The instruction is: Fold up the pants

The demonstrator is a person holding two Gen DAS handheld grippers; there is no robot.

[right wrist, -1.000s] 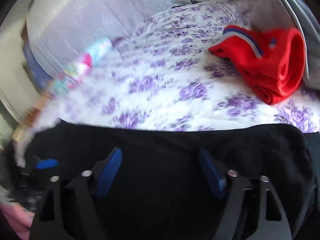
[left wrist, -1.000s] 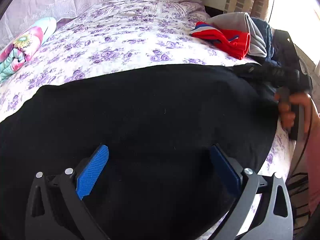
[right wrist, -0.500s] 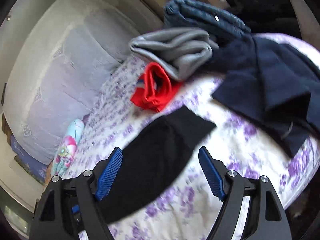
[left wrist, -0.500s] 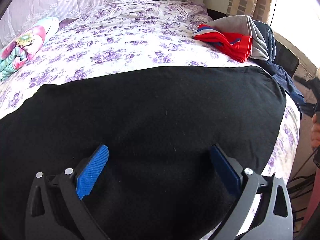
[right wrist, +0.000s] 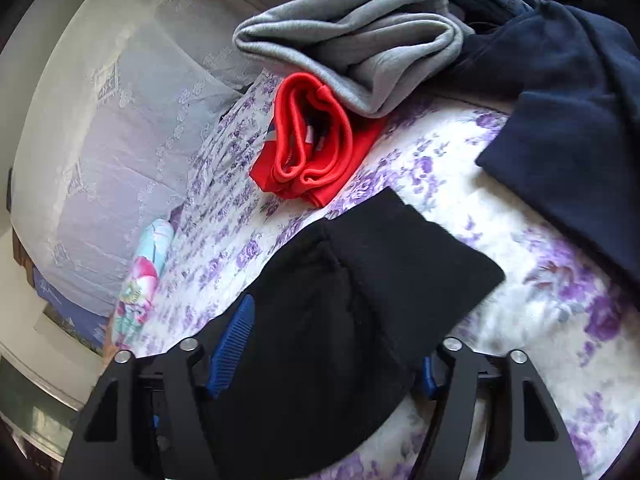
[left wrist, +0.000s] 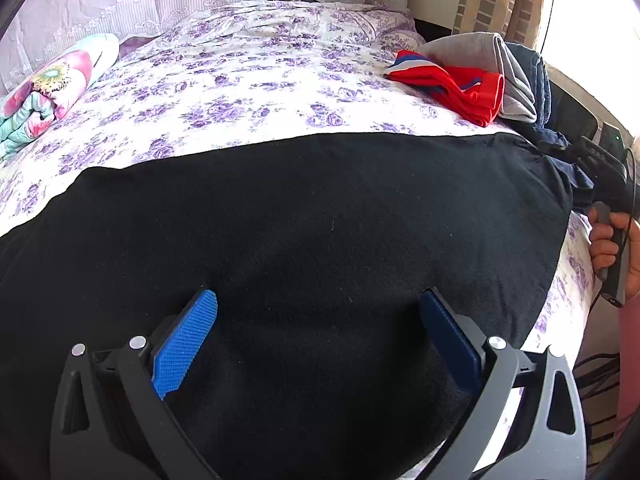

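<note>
Across the near half of the purple-flowered bed point(left wrist: 248, 92): flat black fabric pants point(left wrist: 320, 240). Left gripper point(left wrist: 318, 320) spread wide above them; right gripper point(right wrist: 324, 344) likewise agape, straddling their far-right end, nothing pinched.

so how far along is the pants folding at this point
Early to middle. Done: the black pants lie flat across the floral bedspread, apparently one leg over the other. In hand: nothing is gripped; the left gripper sits open over the cloth and the right gripper is open around the cuff end. Left: folding them lengthwise into a bundle like the red and grey garments nearby.
</note>
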